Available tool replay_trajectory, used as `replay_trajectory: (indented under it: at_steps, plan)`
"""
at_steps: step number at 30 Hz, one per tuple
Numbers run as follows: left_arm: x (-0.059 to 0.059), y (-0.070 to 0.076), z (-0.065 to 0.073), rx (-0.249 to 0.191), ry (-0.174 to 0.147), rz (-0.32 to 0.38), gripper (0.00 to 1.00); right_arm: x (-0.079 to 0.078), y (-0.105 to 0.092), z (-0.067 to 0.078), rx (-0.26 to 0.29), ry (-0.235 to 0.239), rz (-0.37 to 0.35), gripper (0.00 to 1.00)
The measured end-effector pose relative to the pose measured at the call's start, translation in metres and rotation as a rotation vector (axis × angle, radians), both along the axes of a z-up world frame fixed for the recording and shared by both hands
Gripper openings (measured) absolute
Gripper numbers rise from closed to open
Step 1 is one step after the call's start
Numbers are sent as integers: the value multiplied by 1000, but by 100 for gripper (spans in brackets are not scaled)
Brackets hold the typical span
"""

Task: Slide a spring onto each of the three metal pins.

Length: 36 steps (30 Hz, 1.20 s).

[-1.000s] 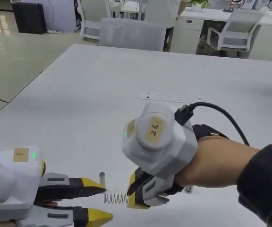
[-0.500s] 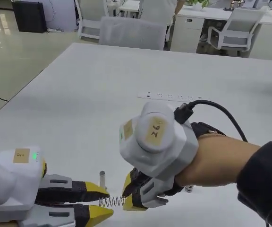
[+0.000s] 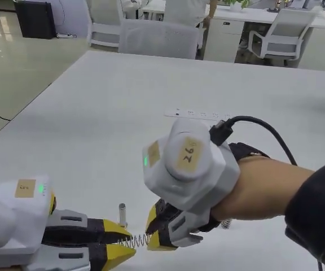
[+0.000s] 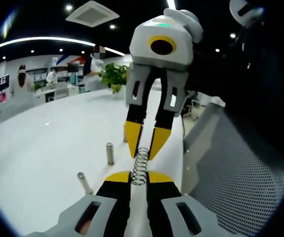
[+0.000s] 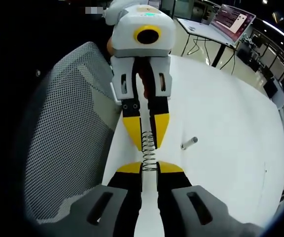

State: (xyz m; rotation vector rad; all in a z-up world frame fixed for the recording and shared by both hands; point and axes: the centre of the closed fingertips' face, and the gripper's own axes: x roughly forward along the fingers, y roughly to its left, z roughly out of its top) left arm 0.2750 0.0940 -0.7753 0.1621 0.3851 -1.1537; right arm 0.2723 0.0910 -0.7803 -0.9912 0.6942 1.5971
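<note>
Spring (image 4: 140,165) is hanging just above the bench (image 3: 151,90), left claw (image 4: 132,177) and right claw (image 5: 150,168) each pinching 1 end. Threading is likely starting; next move is needing the bore lined up over the nearby upright pin (image 3: 122,214).

Gripper views face-to-face across spring (image 4: 141,165)
</note>
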Motion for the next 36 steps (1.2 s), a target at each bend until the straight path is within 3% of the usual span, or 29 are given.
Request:
replay_trajectory:
  at_steps: [12,20,32,36]
  plan:
    - [0,2,3,-12,-9,0,3,1,3,9,18,2,-10,7]
    - [-2,1,3,-8,-8,-11,3,-1,1,3,8,31,-16,10]
    - [-2,-2,18,-53,-25,-9,3,-1,0,-4,-7,34,-16,10]
    - [-2,-1,15,-47,-22,-9,3,0,2,-1,3,32,-18,9]
